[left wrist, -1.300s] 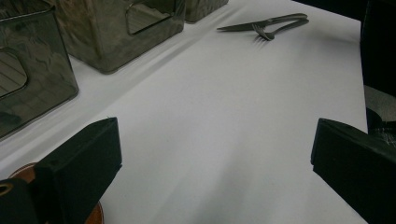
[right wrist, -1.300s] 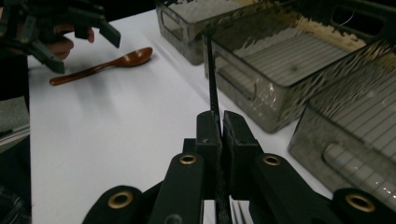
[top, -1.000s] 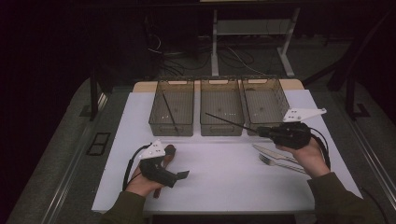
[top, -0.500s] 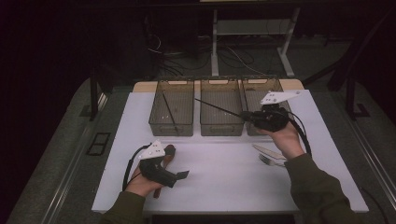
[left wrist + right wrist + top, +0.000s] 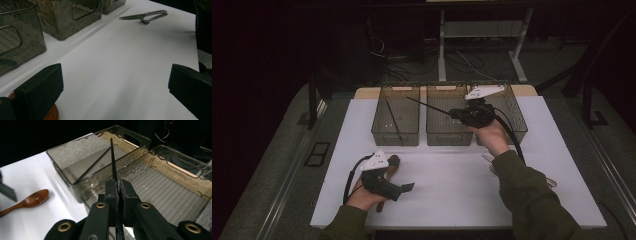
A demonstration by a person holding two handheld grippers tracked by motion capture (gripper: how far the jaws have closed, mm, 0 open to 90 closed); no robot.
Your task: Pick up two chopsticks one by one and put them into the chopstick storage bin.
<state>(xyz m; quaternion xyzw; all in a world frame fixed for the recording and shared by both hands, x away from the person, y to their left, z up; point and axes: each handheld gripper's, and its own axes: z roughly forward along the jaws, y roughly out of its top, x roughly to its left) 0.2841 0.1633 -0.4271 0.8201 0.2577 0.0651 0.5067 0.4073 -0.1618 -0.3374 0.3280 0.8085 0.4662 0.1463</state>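
Right gripper view: right hand-held gripper [image 5: 117, 188] is clamped on a thin black chopstick [image 5: 113, 162], jaws pressed together on its lower end.
Chopstick pose: it points away from the jaws, tip over the left bin [image 5: 75, 150], shaft crossing the rim between that bin and the middle bin [image 5: 160, 180].
Chopstick place: in the air above the bins along the far edge of the tabletop [image 5: 452, 185], not yet lowered.
Match: a second chopstick [image 5: 93, 166] lies slanted inside the left bin, which is likely the goal.
Step in hand: carrying the chopstick across to the left bin.
Doing it well: bring the whole length over the bin, tilt the tip down past the rim, line it up beside its mate, and let go low so it does not bounce out.
Left hand-held gripper [image 5: 387, 187]: rests near the front left corner of the tabletop, jaws wide apart and holding nothing.
Nearby: a wooden spoon [image 5: 30, 200] beside it; a fork [image 5: 152, 18] and knife [image 5: 140, 15] wait toward the right edge.
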